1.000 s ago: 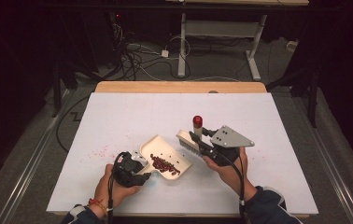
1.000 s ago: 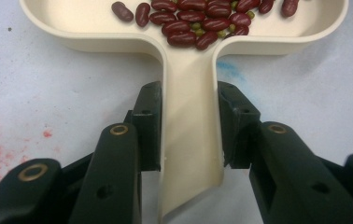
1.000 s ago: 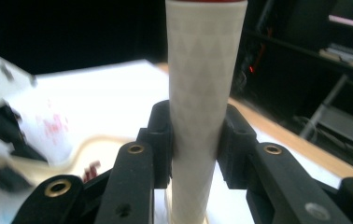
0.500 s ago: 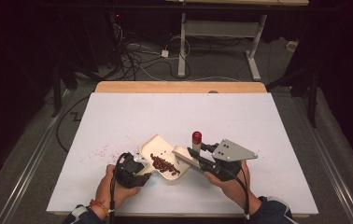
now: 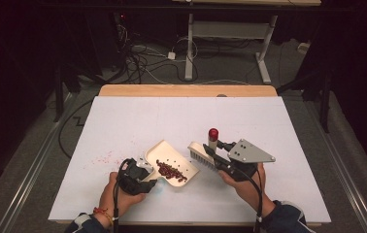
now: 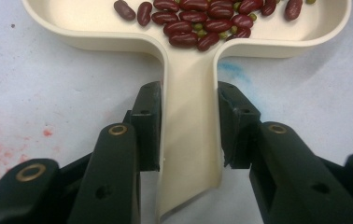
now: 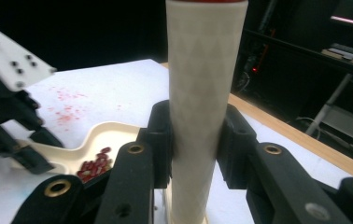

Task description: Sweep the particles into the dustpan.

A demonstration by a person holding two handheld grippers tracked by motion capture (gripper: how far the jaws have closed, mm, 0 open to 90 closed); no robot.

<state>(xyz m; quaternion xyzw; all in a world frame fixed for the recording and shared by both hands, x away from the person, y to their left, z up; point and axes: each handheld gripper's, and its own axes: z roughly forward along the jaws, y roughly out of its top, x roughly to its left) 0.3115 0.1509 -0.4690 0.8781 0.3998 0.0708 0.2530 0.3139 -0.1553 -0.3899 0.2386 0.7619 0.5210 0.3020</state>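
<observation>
the cream dustpan (image 5: 172,165), loaded with red beans (image 6: 202,21), is being gripped by its handle in the left hand-held gripper (image 6: 188,123) on the white surface (image 5: 138,121). just beside it, the brush (image 5: 203,155) is being clenched by its handle in the right hand-held gripper (image 7: 194,140).

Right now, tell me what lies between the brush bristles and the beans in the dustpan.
In the high view, only bare dustpan floor and rim separate the beans from the brush.

The flat white table top (image 5: 181,126) is bright and lit from above. The room around it is very dark. The tall cream plastic handle (image 7: 206,93) close up looks blurry.
</observation>
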